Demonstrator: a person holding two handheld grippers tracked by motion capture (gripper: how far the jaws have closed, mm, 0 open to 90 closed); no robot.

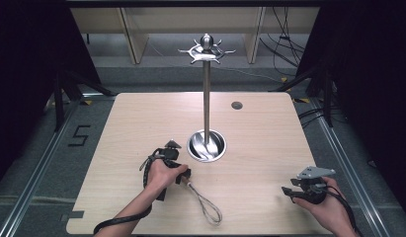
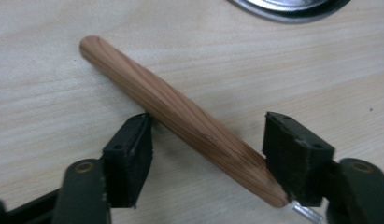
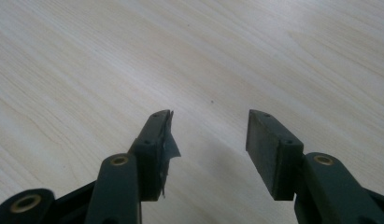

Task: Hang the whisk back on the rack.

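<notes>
table (image 1: 141,118): wood, grommet hole (image 1: 236,105) | steel hook stand (image 1: 206,98) ctr | floor mark "5" (image 1: 79,135)

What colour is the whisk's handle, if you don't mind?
Reddish-brown wood grain on the whisk's handle, clearest in the left gripper view.

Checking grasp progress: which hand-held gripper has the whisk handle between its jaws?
The left hand-held gripper: the wooden whisk handle lies between its jaws; the right hand-held gripper straddles bare table.

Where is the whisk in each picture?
High view: the whisk lies on the table near the front edge, its handle under the left gripper.
Left gripper view: its wooden handle runs slantwise between the open jaws, one pad touching it.
Right gripper view: bare table ahead of the right gripper, no whisk.
Shared landmark: the pale wooden table top.
</notes>
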